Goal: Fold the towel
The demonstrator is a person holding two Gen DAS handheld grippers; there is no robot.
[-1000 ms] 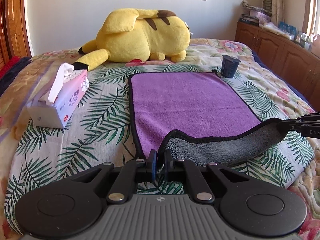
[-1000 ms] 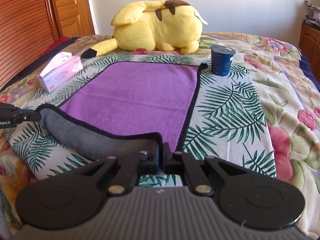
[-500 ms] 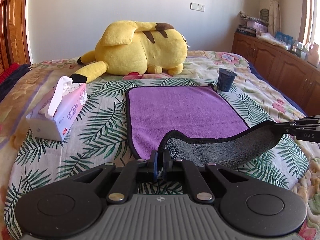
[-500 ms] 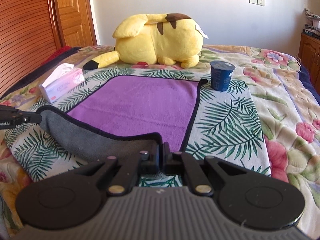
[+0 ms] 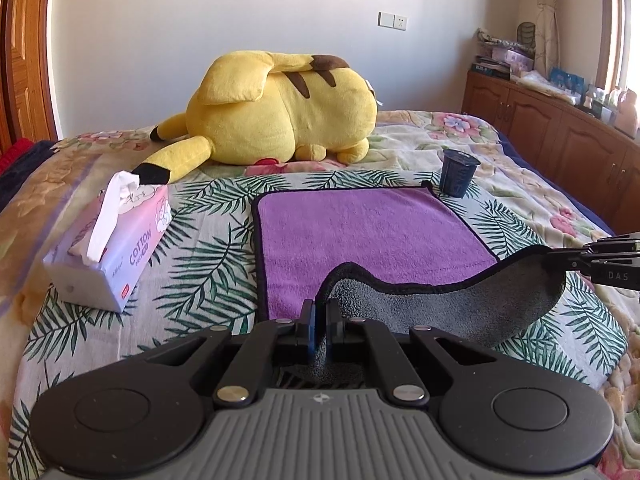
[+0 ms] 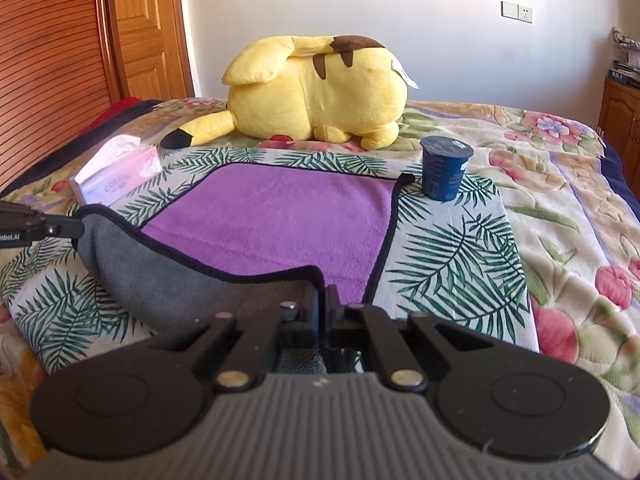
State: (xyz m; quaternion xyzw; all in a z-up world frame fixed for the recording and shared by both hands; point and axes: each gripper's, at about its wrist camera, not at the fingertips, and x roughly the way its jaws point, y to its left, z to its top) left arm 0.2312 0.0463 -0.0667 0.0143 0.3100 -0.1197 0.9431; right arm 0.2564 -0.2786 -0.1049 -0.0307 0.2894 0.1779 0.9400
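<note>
The left gripper (image 5: pixel 319 312) pinches the near left corner of the purple, grey-backed, black-edged microfibre towel (image 5: pixel 368 236) lying on the leaf-print bedspread (image 5: pixel 208 264); the right gripper (image 6: pixel 323 300) is clamped on the near right corner. I'd keep both corners level, carrying them together toward the far hem, short of the dark blue plastic cup (image 6: pixel 445 170).

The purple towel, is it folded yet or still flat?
Mostly flat. The towel lies spread on the bed; only its near edge is lifted, grey underside showing, pinched by the left gripper and right gripper.
</note>
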